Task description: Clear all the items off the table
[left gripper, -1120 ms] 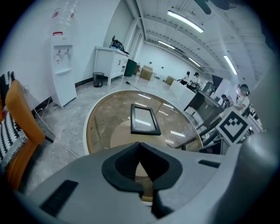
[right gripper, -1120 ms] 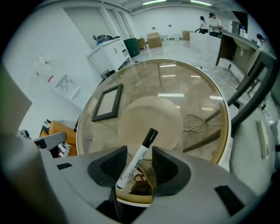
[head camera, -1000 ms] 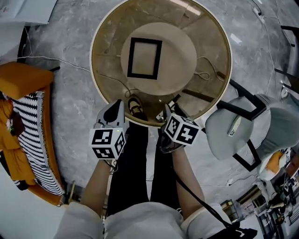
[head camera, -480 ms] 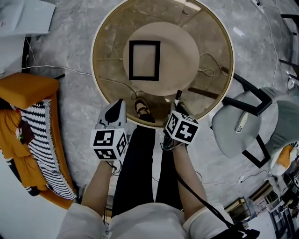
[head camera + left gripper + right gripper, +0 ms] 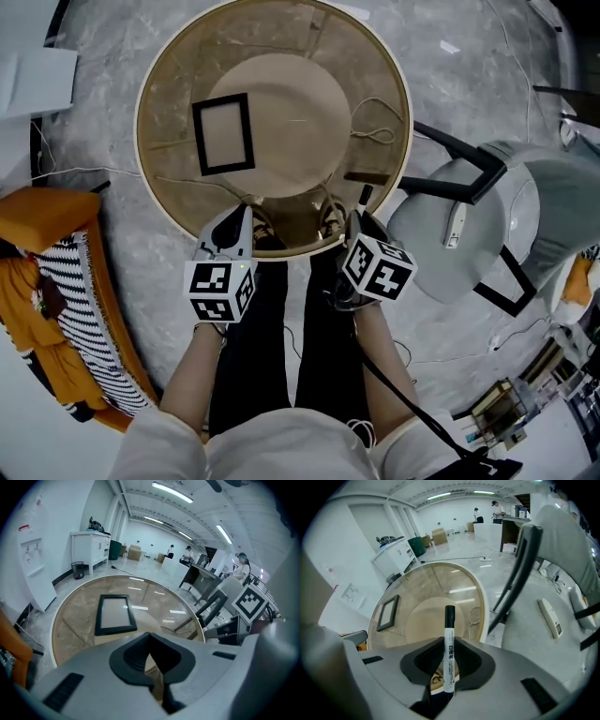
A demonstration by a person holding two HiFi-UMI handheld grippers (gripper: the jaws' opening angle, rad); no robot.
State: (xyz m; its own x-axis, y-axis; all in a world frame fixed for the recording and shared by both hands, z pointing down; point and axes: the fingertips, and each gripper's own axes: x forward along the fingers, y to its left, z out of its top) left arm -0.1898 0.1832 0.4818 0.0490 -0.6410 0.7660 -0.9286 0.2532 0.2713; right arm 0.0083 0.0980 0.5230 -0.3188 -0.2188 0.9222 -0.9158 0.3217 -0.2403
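A round glass table (image 5: 138,122) carries a black picture frame (image 5: 223,134), left of centre. My right gripper (image 5: 357,221) hangs over the table's near rim, shut on a white marker (image 5: 449,644) with a black cap; its jaws have just been closing on it. The marker's dark tip (image 5: 364,195) sticks out ahead of the jaws. My left gripper (image 5: 245,221) hovers at the near rim too, its jaws shut with nothing between them (image 5: 150,640). The frame (image 5: 114,614) lies ahead of it and a little to the left.
A grey chair (image 5: 459,234) with a white remote-like device (image 5: 454,225) on its seat stands right of the table. An orange seat with striped fabric (image 5: 66,291) is at the left. A thin cable (image 5: 375,131) shows through the glass. The person's legs are below the grippers.
Both grippers have slid to the right along the table's near rim. The picture frame now lies further left in the head view, and the chair has come closer to the right gripper.
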